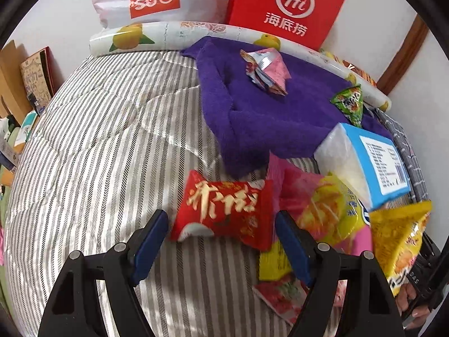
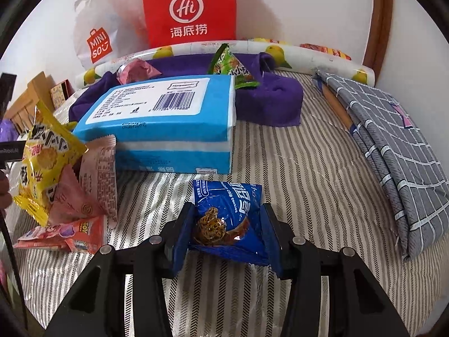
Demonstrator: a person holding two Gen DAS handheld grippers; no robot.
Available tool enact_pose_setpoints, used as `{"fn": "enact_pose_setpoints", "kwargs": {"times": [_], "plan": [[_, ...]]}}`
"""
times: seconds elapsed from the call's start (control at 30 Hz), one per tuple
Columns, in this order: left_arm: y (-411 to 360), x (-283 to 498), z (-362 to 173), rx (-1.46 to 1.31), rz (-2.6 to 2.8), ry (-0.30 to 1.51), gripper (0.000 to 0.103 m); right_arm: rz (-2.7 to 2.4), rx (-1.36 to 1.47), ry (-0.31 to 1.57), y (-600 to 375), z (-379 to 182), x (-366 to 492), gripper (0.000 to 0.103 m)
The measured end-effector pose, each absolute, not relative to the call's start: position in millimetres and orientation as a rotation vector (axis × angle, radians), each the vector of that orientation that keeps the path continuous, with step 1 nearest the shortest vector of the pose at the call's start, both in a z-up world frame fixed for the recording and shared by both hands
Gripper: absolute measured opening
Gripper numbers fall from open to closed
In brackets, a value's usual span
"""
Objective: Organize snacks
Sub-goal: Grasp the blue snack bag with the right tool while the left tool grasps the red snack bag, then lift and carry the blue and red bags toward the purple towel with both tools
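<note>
left gripper (image 1: 221,238): spread wide, empty, hovering over the red snack pack (image 1: 224,213) on the striped bed (image 1: 112,140)
right gripper (image 2: 227,230): pinching the blue cookie pack (image 2: 227,216) between its pads
done so far: two snacks on the purple towel (image 1: 252,118), which looks like the gathering spot
left: the loose pile (image 1: 336,216) beside the tissue box (image 2: 162,118); most of the job remains, i'd say
</note>
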State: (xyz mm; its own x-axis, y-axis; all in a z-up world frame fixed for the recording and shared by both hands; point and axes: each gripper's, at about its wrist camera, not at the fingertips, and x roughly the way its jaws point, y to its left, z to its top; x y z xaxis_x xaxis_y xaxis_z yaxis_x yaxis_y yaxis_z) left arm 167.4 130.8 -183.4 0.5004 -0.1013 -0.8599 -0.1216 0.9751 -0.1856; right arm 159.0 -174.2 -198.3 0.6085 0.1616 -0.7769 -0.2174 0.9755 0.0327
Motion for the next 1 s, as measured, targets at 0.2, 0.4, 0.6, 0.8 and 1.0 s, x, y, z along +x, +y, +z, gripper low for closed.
{"fn": "enact_pose_setpoints", "kwargs": {"times": [0.2,0.4,0.6,0.8,1.0], "plan": [[123,176,-189,-0.154,0.044,1.015,0.083,0.227,-0.070,0.896,-173,-200,162,0.047],[123,174,-190,-0.114,0.044,0.995,0.084,0.232,-0.064,0.899,-173,-201,162,0.048],[122,163,-190,-0.053,0.088,0.970,0.076,0.230,-0.066,0.899,-172,-201,162,0.048],[131,157,-186,-0.072,0.128,0.954,0.054,0.228,-0.070,0.898,-172,-201,162,0.048],[137,147,-179,-0.095,0.112,0.948,0.050,0.228,-0.069,0.896,-173,-201,162,0.047]]}}
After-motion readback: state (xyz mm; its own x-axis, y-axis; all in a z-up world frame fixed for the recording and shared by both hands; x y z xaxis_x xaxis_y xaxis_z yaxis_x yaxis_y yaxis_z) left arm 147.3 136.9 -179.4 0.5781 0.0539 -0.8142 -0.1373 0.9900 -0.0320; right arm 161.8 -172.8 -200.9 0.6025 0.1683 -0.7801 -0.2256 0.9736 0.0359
